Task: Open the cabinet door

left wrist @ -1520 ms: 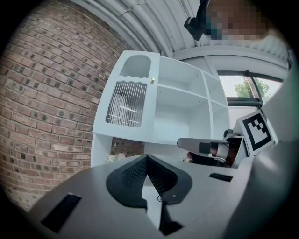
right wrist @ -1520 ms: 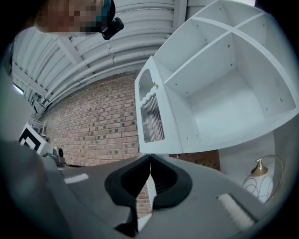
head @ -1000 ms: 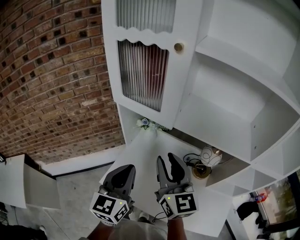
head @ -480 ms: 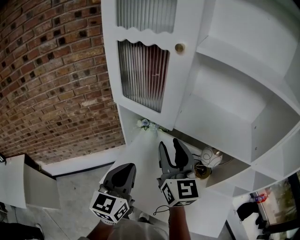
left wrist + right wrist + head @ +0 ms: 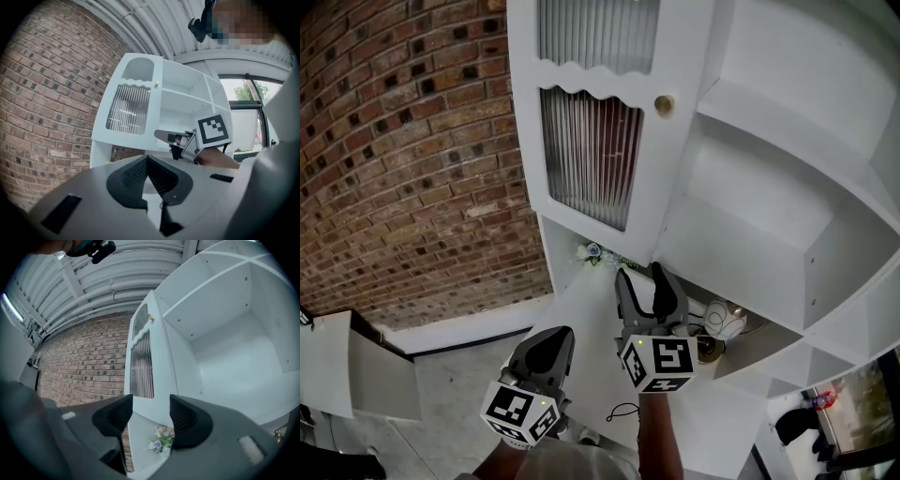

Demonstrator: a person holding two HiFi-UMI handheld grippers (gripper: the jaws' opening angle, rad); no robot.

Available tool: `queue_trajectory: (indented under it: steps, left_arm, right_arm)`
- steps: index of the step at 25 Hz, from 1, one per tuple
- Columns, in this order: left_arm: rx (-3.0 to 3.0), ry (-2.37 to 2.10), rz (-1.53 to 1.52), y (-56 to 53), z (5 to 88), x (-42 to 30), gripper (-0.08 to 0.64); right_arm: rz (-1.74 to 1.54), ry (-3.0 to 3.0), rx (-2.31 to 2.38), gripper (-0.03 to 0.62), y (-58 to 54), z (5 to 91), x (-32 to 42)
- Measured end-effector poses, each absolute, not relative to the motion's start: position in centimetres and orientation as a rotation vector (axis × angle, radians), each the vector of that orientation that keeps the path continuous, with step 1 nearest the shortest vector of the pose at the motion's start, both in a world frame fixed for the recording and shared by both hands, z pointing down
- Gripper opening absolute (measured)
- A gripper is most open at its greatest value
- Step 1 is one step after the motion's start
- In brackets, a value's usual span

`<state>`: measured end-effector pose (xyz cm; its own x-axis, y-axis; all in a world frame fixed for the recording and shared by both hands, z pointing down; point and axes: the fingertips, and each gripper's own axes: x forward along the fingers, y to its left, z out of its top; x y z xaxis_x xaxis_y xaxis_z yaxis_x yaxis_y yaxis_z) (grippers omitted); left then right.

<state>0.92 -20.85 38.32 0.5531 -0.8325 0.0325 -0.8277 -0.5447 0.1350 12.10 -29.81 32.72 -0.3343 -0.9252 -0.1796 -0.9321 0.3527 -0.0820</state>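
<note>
White paint covers the cabinet door (image 5: 591, 141), which stands above and ahead of the right hand-held gripper (image 5: 642, 281), apart from its tips. The door is a flat frame around a panel of ribbed glass (image 5: 586, 155), and a scalloped rail crosses the panel near its upper end. A small round brass-coloured knob (image 5: 664, 105) sits on the frame by the edge that meets the open shelves (image 5: 787, 187). It is higher than the right hand-held gripper and slightly to its right.

The right hand-held gripper's jaws are apart and opening, with nothing clamped. Through the gap its own view shows only the door's lower corner and a small bunch of flowers (image 5: 159, 441). The flowers lie on the white worktop (image 5: 591, 328) just ahead of the tips, under the door's bottom edge.

The left hand-held gripper (image 5: 147, 158) hangs lower and to the left, with its black ridged pads together and empty. Open room lies between it and the cabinet. A rough red brick wall (image 5: 403, 159) bounds its left side. The shelves to the right of the right hand-held gripper are smooth, white, deep and bare.
</note>
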Motion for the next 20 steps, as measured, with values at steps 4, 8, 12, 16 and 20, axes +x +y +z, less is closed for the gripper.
queue_trajectory:
  steps: [4,8,12,16,20]
  left_arm:
    - [2.646,-1.414,-0.043,-21.3,38.4,1.1,0.009]
    - [2.644,-1.404,-0.026,-21.5,38.7,1.1,0.009]
    - [2.638,-1.413,-0.025,-22.0,38.9,0.8,0.009]
    - [2.637,-1.406,-0.025,-22.5,38.9,0.8,0.009]
    - [2.639,-1.405,-0.027,-23.0,39.0,0.8,0.009]
  right_arm:
    - [0.043,2.409,-1.693,0.247,-31.3,32.7,12.4]
    - [0.047,2.401,-1.711,0.256,-32.5,32.7,12.8]
    - [0.041,2.389,-1.724,0.258,-33.3,32.9,12.9]
    - [0.034,2.371,-1.735,0.258,-34.0,33.0,13.1]
    - [0.038,2.360,-1.756,0.258,-34.6,33.1,13.2]
